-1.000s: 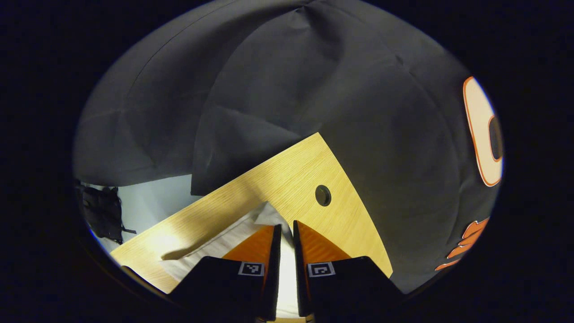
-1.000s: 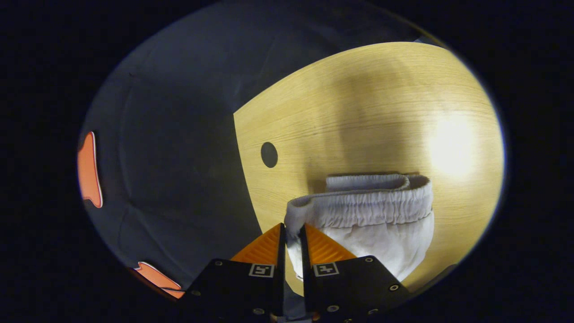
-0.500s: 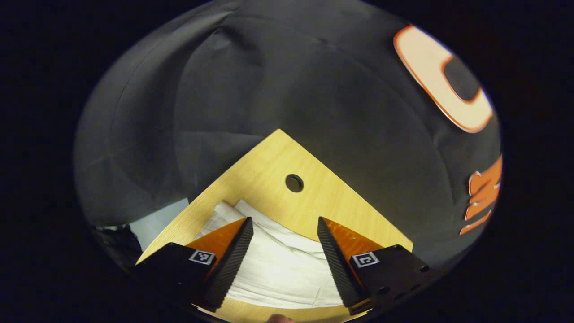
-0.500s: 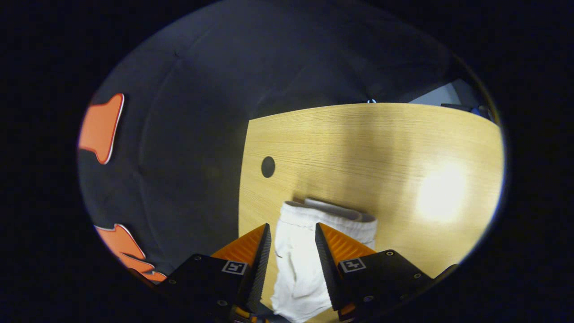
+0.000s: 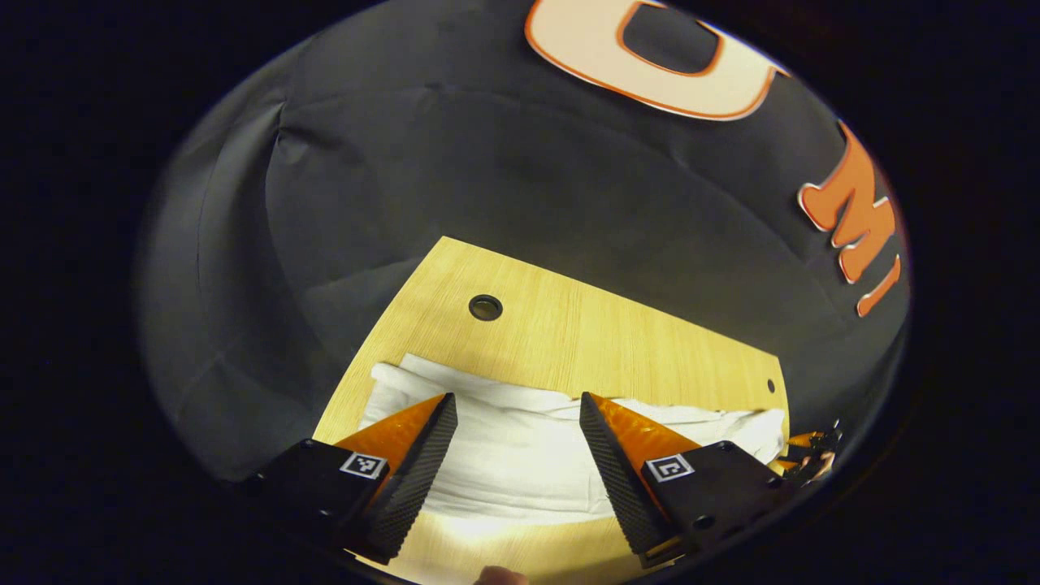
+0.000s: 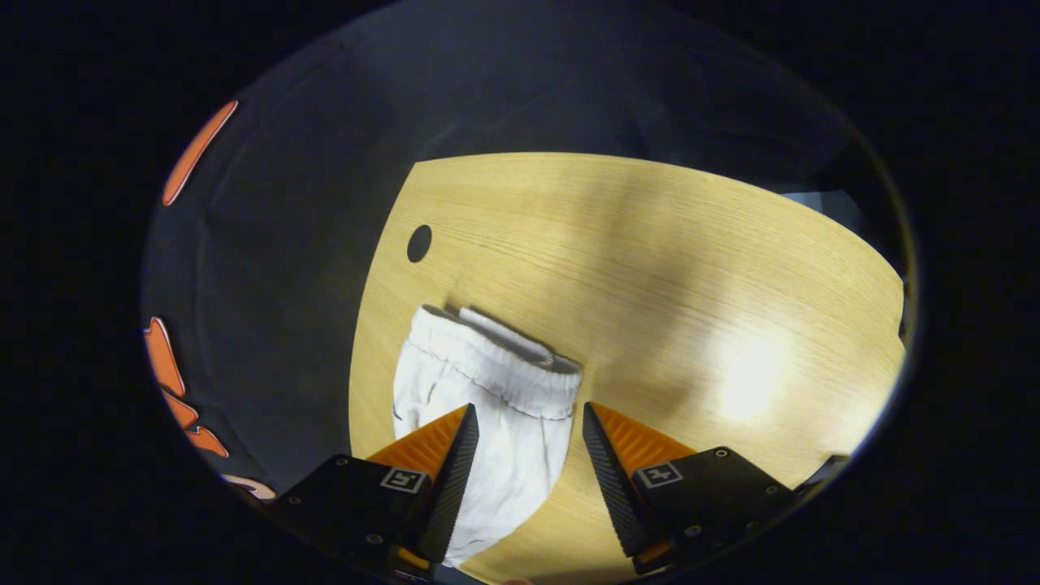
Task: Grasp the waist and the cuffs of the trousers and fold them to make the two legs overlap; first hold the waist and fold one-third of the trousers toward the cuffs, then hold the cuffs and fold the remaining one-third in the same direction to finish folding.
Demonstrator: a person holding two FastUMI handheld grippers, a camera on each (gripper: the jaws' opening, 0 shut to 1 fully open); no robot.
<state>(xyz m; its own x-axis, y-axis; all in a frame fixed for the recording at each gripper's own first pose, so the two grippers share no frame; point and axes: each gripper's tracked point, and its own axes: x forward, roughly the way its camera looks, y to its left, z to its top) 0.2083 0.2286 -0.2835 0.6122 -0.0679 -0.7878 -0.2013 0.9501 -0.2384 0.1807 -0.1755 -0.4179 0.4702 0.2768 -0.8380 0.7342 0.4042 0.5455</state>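
On table [image 6: 650, 244]: white trousers [image 6: 487, 406], elastic waist in right gripper view; both grippers' jaws apart, released.

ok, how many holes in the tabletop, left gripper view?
2: large hole beyond the trousers, small hole at the right edge of the table. Trousers may hide more.

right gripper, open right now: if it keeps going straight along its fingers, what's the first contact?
Most likely the white trousers: the elastic waistband lies between and just beyond the open right gripper. Past it is bare wooden table. Its height above the cloth is unclear.
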